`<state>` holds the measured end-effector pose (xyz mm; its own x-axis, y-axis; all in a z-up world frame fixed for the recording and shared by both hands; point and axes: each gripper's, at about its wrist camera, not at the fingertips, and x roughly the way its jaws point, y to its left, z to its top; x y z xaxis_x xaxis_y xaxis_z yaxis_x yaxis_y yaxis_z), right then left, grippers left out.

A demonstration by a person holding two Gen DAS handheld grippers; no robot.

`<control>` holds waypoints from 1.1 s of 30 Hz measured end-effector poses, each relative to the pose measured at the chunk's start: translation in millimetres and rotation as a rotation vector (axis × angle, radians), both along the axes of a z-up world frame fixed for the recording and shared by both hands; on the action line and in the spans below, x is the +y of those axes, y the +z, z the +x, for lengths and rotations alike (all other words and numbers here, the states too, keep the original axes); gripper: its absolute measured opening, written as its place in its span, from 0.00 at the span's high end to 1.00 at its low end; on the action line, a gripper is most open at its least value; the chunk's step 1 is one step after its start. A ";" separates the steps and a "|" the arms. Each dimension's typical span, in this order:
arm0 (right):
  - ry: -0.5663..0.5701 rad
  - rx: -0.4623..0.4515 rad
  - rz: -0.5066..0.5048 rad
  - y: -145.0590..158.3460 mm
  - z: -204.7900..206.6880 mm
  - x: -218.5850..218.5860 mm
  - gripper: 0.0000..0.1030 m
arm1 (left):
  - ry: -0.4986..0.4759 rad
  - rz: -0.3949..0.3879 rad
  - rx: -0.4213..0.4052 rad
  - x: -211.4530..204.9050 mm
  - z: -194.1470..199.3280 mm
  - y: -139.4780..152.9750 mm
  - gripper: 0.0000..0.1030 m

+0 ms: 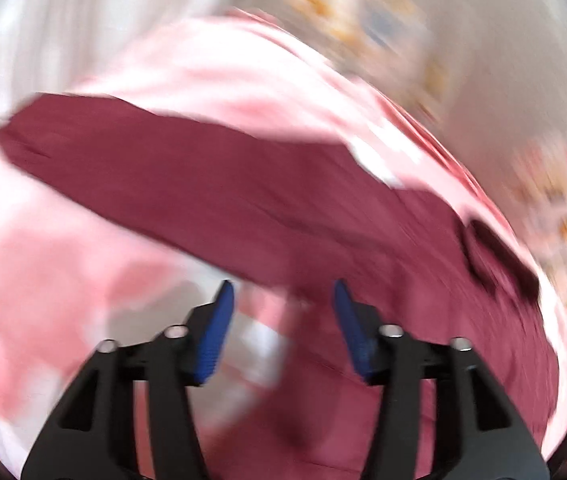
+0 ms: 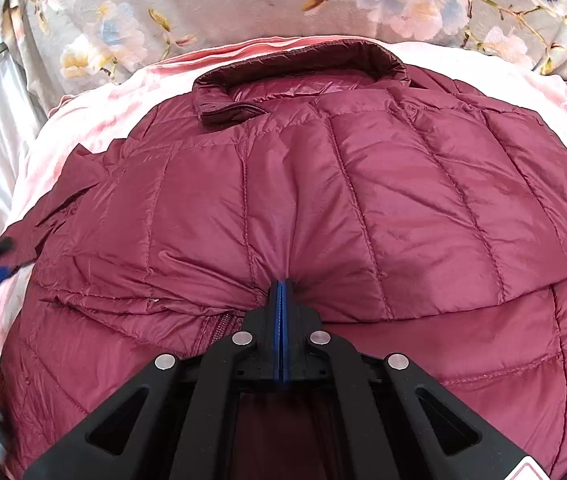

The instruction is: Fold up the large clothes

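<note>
No readable text anywhere. Just the corner of a red-edged sticker [image 2: 525,470] on the right gripper's body, symbol cut off.

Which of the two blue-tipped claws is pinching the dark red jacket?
The right gripper: its blue pads are shut together on a fold of the quilted jacket. The left gripper has its pads spread apart with nothing between them.
</note>
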<state>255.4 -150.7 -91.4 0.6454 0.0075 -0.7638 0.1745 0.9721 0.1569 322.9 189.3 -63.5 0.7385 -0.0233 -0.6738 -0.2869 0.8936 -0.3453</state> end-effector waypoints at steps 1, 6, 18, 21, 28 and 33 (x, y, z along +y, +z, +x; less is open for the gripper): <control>0.000 0.001 -0.006 0.3 0.3 0.9 1.00 | 0.068 -0.003 0.000 30.7 0.5 3.3 0.47; -0.003 0.004 -0.038 0.7 1.0 4.8 1.00 | 0.347 -0.035 0.078 161.2 8.1 -8.3 0.47; -0.005 0.007 -0.070 1.2 1.6 9.1 1.00 | 0.442 -0.052 0.124 235.5 35.1 -33.2 0.94; -0.006 0.007 -0.078 1.3 1.7 9.8 1.00 | 0.422 -0.021 0.093 226.5 39.0 -19.8 0.98; -0.006 0.007 -0.079 1.8 1.8 8.8 1.00 | 0.221 0.098 -0.124 137.1 38.8 74.5 0.99; -0.026 -0.014 -0.075 7.3 -2.2 5.7 1.00 | -0.038 0.173 -0.232 17.2 33.7 137.5 0.99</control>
<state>253.2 -145.0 -84.1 0.6555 -0.0658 -0.7524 0.1977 0.9764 0.0869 356.6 206.5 74.0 0.8742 0.0467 -0.4833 -0.1830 0.9537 -0.2389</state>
